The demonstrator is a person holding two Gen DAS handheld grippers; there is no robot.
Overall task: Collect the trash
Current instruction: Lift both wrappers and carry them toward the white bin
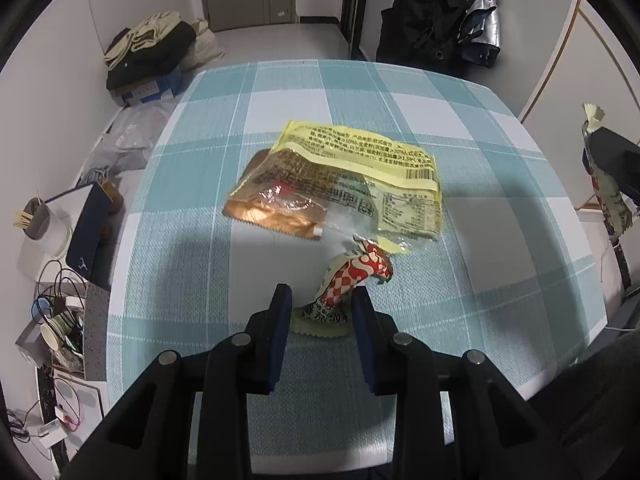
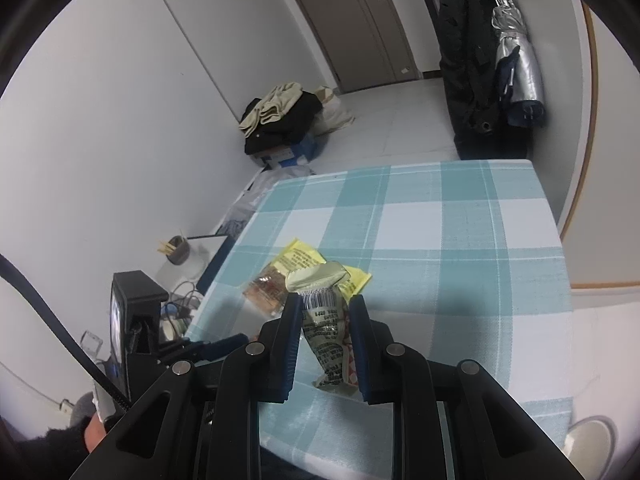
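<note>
Open checked tablecloth [image 1: 460,128] stretches beyond and to either side of the large yellow-and-brown wrapper [image 1: 340,184], the only bulky obstacle mid-table. Just in front of that wrapper, a crumpled red-and-white wrapper [image 1: 352,280] fills the approach lane, its near end between the left gripper [image 1: 320,308] pads. Off the table edge left of the large wrapper, a toothpick cup [image 1: 36,216], dark notebook [image 1: 86,236] and tangled cables [image 1: 56,292] crowd the passage. To its right, the right gripper [image 2: 325,316], gripping a pale printed wrapper [image 2: 326,320], occupies the airspace.
</note>
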